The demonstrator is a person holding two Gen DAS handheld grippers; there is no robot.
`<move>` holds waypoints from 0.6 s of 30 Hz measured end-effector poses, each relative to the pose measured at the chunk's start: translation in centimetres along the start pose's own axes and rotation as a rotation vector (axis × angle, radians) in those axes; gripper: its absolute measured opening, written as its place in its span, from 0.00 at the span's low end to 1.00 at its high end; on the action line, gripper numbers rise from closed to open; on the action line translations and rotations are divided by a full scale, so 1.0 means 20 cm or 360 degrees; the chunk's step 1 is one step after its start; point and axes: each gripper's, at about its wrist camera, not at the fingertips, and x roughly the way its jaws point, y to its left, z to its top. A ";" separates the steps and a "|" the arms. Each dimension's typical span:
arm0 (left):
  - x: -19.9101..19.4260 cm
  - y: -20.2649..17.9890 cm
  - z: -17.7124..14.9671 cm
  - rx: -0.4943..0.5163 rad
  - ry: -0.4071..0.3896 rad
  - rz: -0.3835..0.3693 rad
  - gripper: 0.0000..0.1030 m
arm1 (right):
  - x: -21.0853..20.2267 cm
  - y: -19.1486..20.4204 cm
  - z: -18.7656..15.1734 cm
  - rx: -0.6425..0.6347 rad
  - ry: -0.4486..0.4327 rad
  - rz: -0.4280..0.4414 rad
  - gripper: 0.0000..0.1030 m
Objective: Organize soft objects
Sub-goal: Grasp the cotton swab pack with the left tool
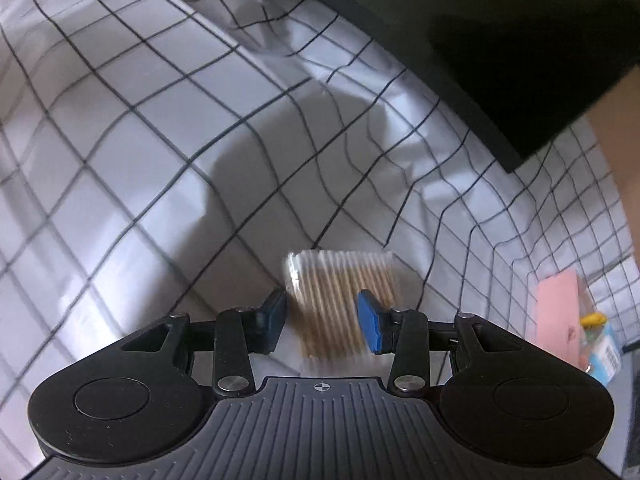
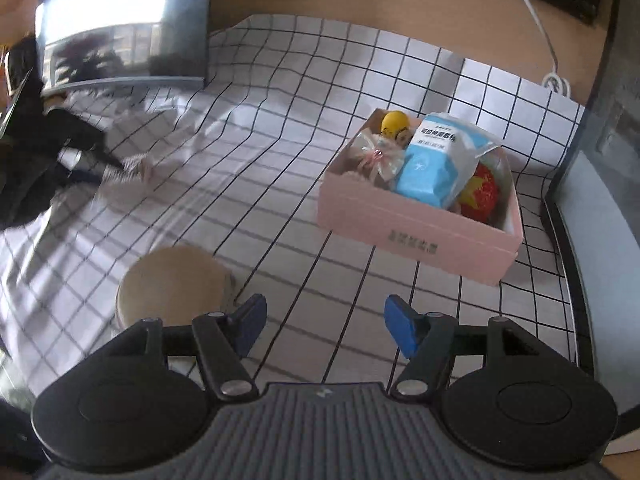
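A clear pack of cotton swabs [image 1: 340, 280] with wooden sticks sits between the blue pads of my left gripper [image 1: 322, 316], which is shut on it above the grid-patterned cloth [image 1: 160, 140]. In the right wrist view, that gripper and the pack show as a blur at the far left [image 2: 132, 168]. My right gripper [image 2: 324, 320] is open with only cloth between its fingers. A round beige pad [image 2: 172, 284] lies just left of its left finger. A pink box [image 2: 416, 228] ahead to the right holds a yellow ball, a blue-white packet [image 2: 432, 164], a red ball and a bow-wrapped item.
A dark screen-like object [image 2: 120, 20] stands at the back left of the table. A white cable with a power strip [image 2: 556, 80] lies at the back right. A dark upright edge [image 2: 600, 160] borders the right side. The cloth is wrinkled in the middle.
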 end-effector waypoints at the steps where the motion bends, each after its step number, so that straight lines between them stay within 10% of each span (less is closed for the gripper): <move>1: 0.03 0.00 0.01 -0.0020 0.0018 -0.0008 0.43 | -0.01 0.01 -0.01 -0.0007 0.0006 -0.0003 0.64; 6: 0.11 -0.09 0.11 0.0083 0.0025 -0.0023 0.43 | -0.01 0.02 -0.06 0.0028 0.0055 -0.0003 0.64; 14: 0.04 -0.53 -0.08 0.0982 -0.0159 0.0094 0.44 | 0.01 0.00 -0.09 0.0055 0.0065 -0.0068 0.64; 18: 0.09 -0.59 -0.16 0.1076 -0.0048 0.0051 0.48 | 0.04 -0.01 -0.09 0.0084 0.0075 -0.0059 0.64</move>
